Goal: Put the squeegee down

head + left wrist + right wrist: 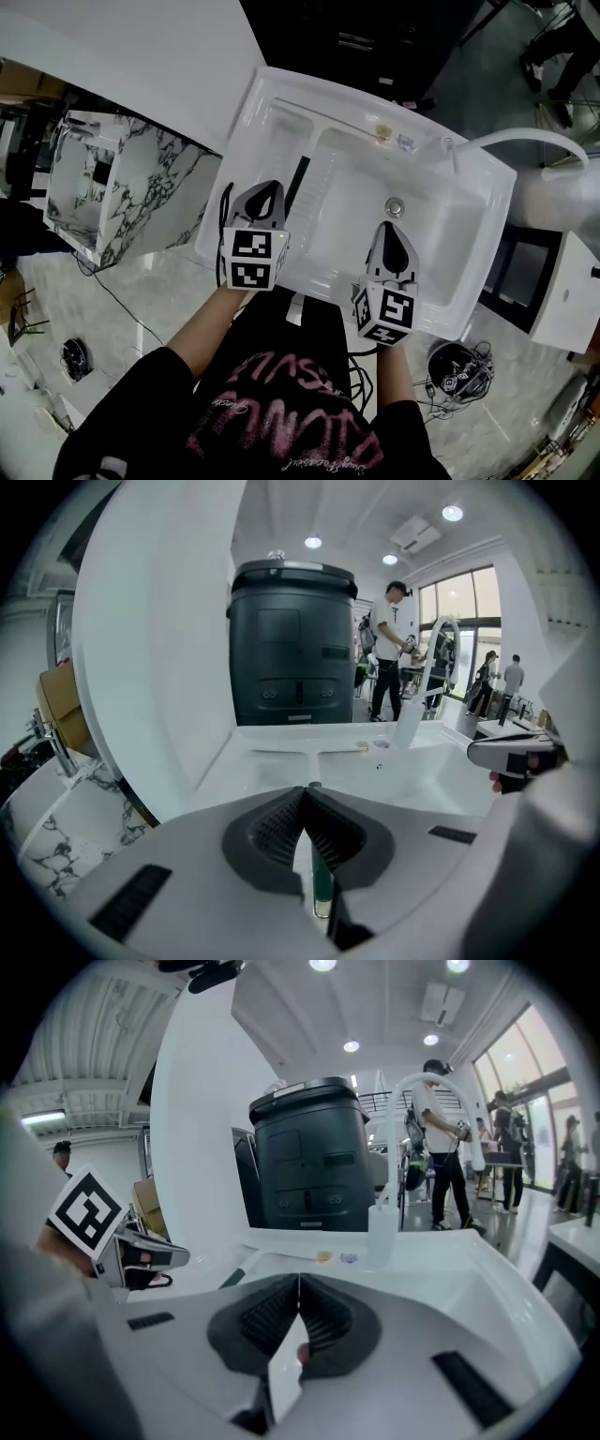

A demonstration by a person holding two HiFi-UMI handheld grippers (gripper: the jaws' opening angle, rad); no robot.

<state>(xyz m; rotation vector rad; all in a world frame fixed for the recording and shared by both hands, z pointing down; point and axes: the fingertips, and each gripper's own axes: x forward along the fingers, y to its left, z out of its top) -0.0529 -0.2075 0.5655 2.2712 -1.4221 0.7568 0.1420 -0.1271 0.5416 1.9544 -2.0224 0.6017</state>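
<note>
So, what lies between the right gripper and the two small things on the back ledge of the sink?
The round metal drain in the basin floor, just ahead of the right gripper; the head view shows it.

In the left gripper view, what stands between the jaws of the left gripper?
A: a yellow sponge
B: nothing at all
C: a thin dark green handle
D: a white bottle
C: the left gripper is shut on the squeegee handle, a thin dark green bar that runs between its jaws.

The sink [469, 202] is glossy white, the cabinet [141, 183] marble-veined, the squeegee [297, 186] matt and dark.
</note>
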